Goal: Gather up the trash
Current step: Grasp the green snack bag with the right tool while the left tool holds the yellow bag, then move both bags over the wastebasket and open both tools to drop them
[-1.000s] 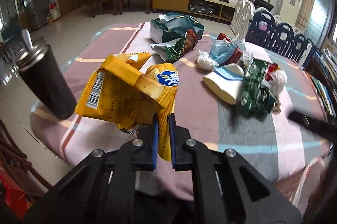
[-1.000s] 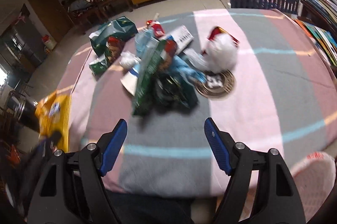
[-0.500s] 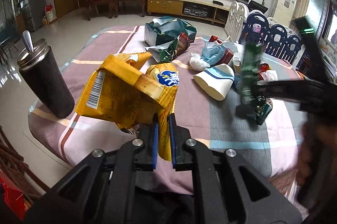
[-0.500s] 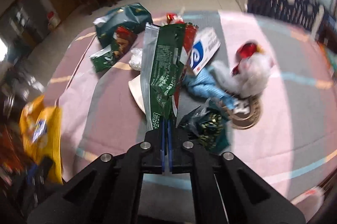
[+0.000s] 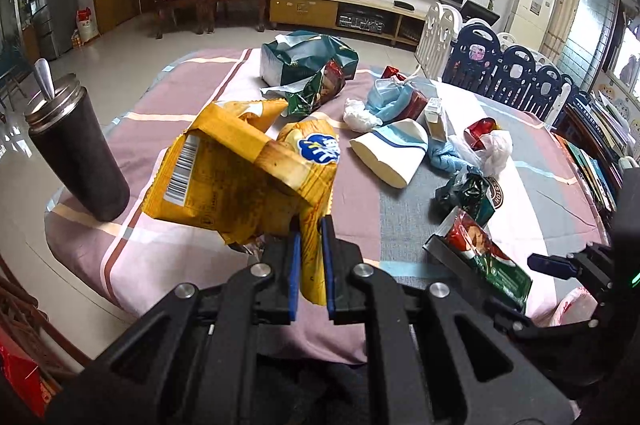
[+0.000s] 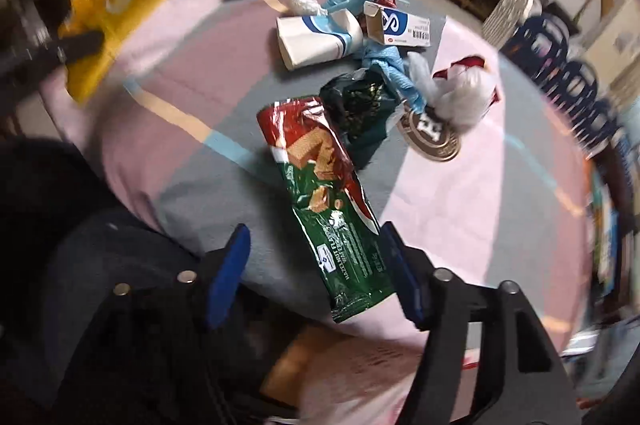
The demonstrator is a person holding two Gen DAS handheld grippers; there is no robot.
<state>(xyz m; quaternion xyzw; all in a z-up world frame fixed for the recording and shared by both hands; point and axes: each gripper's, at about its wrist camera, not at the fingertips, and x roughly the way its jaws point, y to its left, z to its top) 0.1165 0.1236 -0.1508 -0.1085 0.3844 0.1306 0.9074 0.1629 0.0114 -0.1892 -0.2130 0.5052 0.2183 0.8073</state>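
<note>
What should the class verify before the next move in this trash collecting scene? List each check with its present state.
1. Left gripper shut on the yellow chip bag: ok.
2. Right gripper open: ok.
3. Green wafer wrapper free of the blue fingers: ok, though whether it is resting on the table or falling cannot tell.
4. Bin or bag ready for the trash: cannot tell.
5. Other litter left on the tablecloth, such as the paper cup: not ok, still uncollected.
6. Black tumbler upright beside the held bag: ok.
</note>
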